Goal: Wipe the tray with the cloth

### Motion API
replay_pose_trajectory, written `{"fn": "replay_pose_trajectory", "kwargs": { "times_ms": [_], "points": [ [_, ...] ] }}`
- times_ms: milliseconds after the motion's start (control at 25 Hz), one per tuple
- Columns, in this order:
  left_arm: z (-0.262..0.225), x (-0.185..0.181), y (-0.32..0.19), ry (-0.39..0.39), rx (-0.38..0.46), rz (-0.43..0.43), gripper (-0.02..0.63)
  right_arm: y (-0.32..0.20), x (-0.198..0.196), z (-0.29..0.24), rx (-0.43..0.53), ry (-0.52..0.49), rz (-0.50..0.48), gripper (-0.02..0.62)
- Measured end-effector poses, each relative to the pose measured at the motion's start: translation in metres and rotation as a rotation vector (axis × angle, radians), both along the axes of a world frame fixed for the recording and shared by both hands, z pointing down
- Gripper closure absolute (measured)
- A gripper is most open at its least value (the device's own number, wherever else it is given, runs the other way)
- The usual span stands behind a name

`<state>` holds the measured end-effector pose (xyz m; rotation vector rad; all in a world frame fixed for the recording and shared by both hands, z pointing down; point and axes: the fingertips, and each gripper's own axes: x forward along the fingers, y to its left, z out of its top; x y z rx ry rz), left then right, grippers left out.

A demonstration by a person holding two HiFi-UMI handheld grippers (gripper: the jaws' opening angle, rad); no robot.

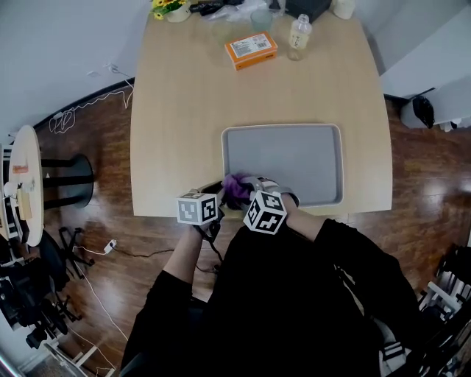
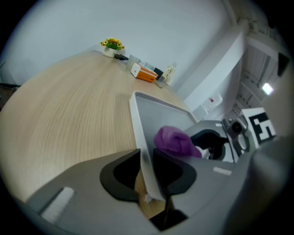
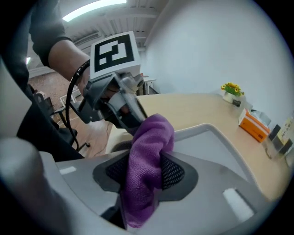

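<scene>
A grey tray lies on the wooden table near its front edge. My left gripper is shut on the tray's near-left rim, one jaw on each side of the wall. My right gripper is shut on a bunched purple cloth, which sits over the tray's near-left corner right beside the left gripper. In the left gripper view the cloth shows inside the tray, with the right gripper behind it.
An orange box, a small bottle, a flower pot and dark items stand along the table's far edge. A round side table stands on the floor at the left. Bare wood lies left of the tray.
</scene>
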<state>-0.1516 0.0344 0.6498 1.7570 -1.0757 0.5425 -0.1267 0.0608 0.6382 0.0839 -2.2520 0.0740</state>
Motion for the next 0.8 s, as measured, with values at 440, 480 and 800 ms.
{"fn": "replay_pose_trajectory", "kwargs": {
  "times_ms": [440,480,800],
  "points": [
    [0.000,0.007,-0.008,0.017,0.003,-0.054,0.535,-0.189,0.019,-0.009,0.137,0.060,-0.011,0.437],
    [0.001,0.005,-0.006,0.011,0.001,-0.048,0.535,-0.185,0.016,-0.009,0.151,0.057,-0.022,0.437],
    [0.002,-0.003,0.002,-0.012,-0.015,-0.021,0.535,-0.024,0.025,-0.006,0.055,-0.018,-0.159,0.440]
  ]
}}
